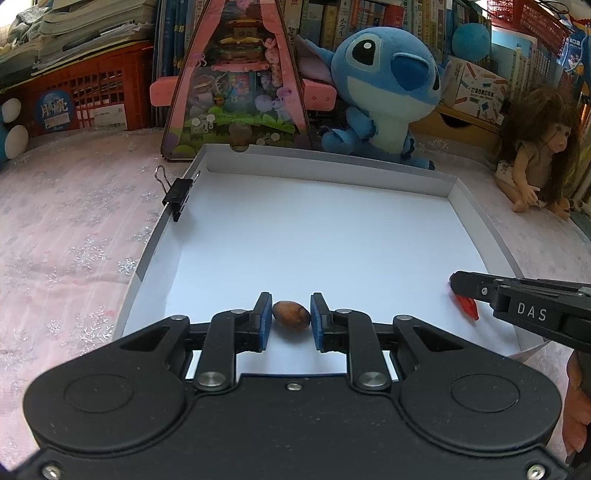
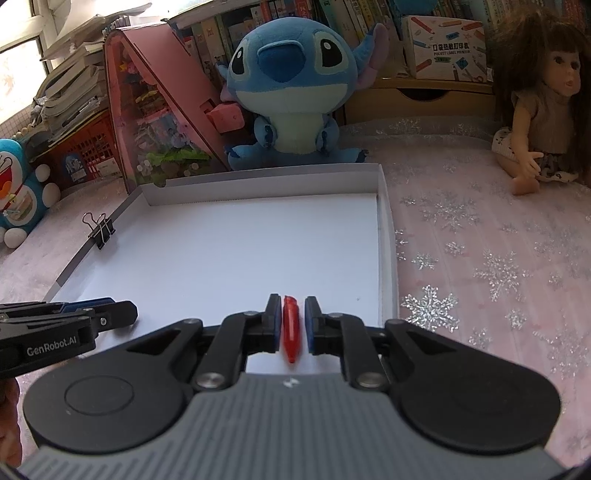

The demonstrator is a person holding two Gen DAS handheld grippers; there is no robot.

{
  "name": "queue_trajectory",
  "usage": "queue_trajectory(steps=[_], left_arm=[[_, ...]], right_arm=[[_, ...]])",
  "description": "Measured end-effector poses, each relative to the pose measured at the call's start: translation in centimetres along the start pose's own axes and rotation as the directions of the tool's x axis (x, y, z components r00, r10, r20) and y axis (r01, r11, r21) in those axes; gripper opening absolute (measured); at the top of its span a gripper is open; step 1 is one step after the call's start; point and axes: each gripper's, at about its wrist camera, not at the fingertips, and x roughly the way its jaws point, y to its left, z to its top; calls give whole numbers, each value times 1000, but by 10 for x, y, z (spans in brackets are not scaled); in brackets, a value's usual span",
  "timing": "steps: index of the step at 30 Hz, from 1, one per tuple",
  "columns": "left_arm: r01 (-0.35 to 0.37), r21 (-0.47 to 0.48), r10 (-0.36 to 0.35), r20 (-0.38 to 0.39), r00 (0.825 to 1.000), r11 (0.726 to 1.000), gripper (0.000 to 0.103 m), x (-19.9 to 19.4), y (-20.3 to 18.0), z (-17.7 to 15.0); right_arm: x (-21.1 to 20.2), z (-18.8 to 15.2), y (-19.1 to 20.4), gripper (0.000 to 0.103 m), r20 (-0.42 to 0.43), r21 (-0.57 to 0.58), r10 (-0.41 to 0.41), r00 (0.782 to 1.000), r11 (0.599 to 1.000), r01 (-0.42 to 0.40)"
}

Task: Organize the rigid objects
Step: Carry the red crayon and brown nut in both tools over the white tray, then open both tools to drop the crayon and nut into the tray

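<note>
Left tool [image 1: 291,317] low centre of its frame, pads touching a brown nut [image 1: 291,314]: hard, light, rounded (may squirt out), so pinch mid-body. Right tool [image 2: 290,321] slightly apart round a red pen-like piece [image 2: 290,332], stiff, slick; both on white tray [image 2: 384,236].

Lighting: bright daylight, entering at upper left through a blown-out window [image 2: 18,70]. White tray [image 1: 332,229] floor glares, near overexposed. Shadows: soft, faint. Focus: sharp mid-frame, softer towards the bookshelf [image 1: 369,18]. Distortion: strong fisheye bending, dark vignetted corners.
</note>
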Motion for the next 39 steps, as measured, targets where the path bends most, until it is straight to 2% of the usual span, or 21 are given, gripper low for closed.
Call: queue_trajectory(steps=[2, 4, 5, 7, 9, 13, 17, 21, 25, 39], left_arm=[[-1, -4, 1, 1, 1000, 1000, 21, 0, 0, 0], [0, -9, 0, 2, 1000, 1000, 30, -2, 1, 0], [1, -12, -1, 4, 1000, 1000, 33, -2, 1, 1], [4, -13, -3, 14, 1000, 1000, 42, -5, 2, 1], [4, -11, -4, 21, 1000, 1000, 46, -9, 3, 1], [12, -10, -12, 36, 999, 1000, 55, -17, 4, 1], [15, -1, -15, 49, 999, 1000, 64, -25, 5, 0], [33, -7, -33, 60, 998, 999, 77, -37, 7, -5], [63, -23, -61, 84, 995, 998, 81, -53, 10, -13], [104, 38, -108, 137, 985, 994, 86, -107, 3, -63]], right_arm=[[0, 0, 0, 21, 1, 2, 1, 1000, 1000, -1], [-1, 0, 0, 22, 2, 1, 1, 1000, 1000, -1], [-2, 0, 0, 25, 3, -2, 1, 1000, 1000, -1], [-5, 1, 0, 41, 10, -6, 2, 1000, 1000, -2], [-8, 1, 1, 43, 20, -10, 4, 1000, 1000, -3], [-14, 1, 3, 56, 34, -19, 8, 999, 1000, -7], [-23, -1, 6, 65, 51, -42, 13, 999, 999, -11], [-35, -5, 9, 75, 75, -65, 24, 997, 998, -19], [-49, -11, 12, 83, 106, -90, 31, 994, 996, -22], [-107, -44, 25, 90, 212, -190, 51, 976, 982, -10]])
